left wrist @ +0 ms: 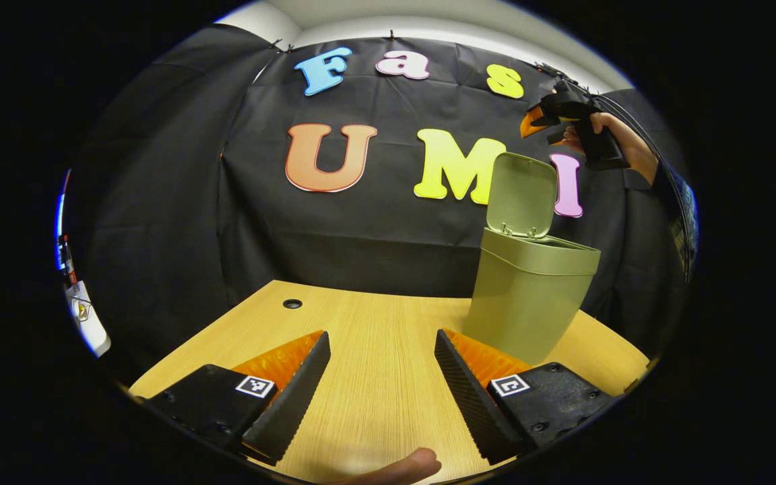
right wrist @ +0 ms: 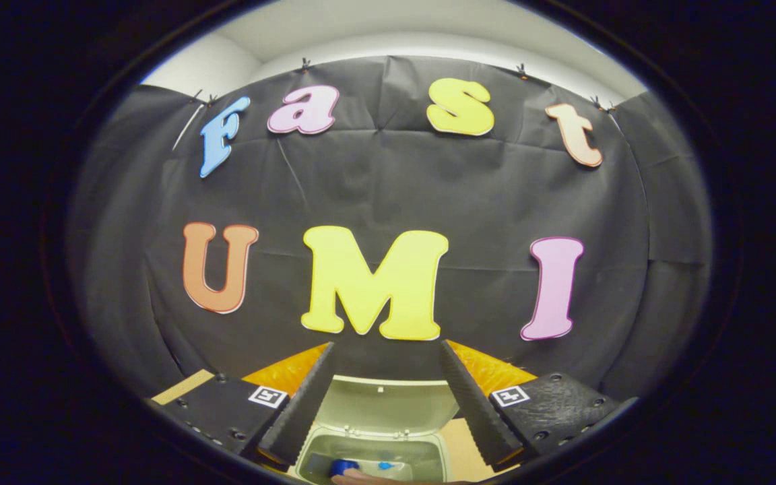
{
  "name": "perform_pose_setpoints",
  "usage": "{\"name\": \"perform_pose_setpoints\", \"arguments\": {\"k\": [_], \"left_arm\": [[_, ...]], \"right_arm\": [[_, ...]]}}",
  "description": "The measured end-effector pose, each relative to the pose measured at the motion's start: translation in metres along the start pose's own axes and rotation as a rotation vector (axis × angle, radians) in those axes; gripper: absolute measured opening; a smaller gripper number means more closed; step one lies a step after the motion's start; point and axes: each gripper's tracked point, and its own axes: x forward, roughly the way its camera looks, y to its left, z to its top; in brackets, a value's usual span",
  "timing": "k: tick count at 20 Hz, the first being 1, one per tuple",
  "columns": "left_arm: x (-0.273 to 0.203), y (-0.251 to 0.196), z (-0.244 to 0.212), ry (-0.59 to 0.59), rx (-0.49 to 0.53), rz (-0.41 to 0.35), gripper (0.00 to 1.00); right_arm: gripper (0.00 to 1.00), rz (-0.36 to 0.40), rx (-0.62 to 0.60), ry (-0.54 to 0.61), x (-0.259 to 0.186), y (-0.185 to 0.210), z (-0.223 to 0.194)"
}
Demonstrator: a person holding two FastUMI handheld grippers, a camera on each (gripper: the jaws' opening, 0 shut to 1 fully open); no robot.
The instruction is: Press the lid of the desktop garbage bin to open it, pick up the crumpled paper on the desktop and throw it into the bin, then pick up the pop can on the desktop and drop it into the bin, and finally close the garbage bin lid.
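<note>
The olive-green bin (left wrist: 529, 296) stands on the right of the wooden table (left wrist: 374, 377) with its lid (left wrist: 521, 194) tipped up and open. My left gripper (left wrist: 381, 335) hovers low over the table to the left of the bin, open and holding nothing. High above the bin, a hand holds my right gripper (left wrist: 550, 114). In the right gripper view my right gripper (right wrist: 386, 347) is open and looks down past the raised lid (right wrist: 388, 404) into the bin (right wrist: 374, 455). Something blue (right wrist: 344, 465) lies inside; I cannot tell what it is.
A small round cable hole (left wrist: 292, 304) sits near the table's far left edge. The black cloth wall hangs close behind the bin. A fingertip (left wrist: 415, 465) shows at the bottom of the left gripper view. A white device (left wrist: 85, 316) hangs at the far left.
</note>
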Motion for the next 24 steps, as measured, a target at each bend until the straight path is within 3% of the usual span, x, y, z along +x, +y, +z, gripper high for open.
{"name": "perform_pose_setpoints", "arguments": {"k": [3,4,8,11,12,13,14,24], "left_arm": [[0.001,0.004,0.000,0.004,-0.016,0.006,1.00],[0.004,0.007,-0.004,0.022,-0.016,0.015,1.00],[0.000,0.017,-0.010,0.036,-0.016,0.030,1.00],[-0.001,0.022,-0.010,0.031,-0.005,0.053,1.00],[-0.002,0.021,-0.011,0.032,0.002,0.059,1.00],[-0.004,0.020,-0.013,0.037,0.009,0.062,1.00],[-0.007,0.017,-0.013,0.035,0.010,0.058,0.99],[-0.053,-0.012,-0.029,0.024,0.012,0.044,0.98]], "right_arm": [[0.93,-0.022,-0.005,0.078,0.035,0.000,-0.023],[0.97,-0.019,0.004,0.089,0.044,0.001,-0.028],[0.95,0.028,0.075,0.126,0.047,0.002,-0.040],[0.99,0.057,0.124,0.142,0.037,0.000,-0.047],[0.94,0.052,0.122,0.139,0.033,-0.002,-0.049],[0.98,0.048,0.114,0.138,0.028,-0.005,-0.052],[0.95,0.051,0.107,0.136,0.023,-0.005,-0.056],[0.95,0.078,0.102,0.192,-0.038,0.001,-0.144]]}}
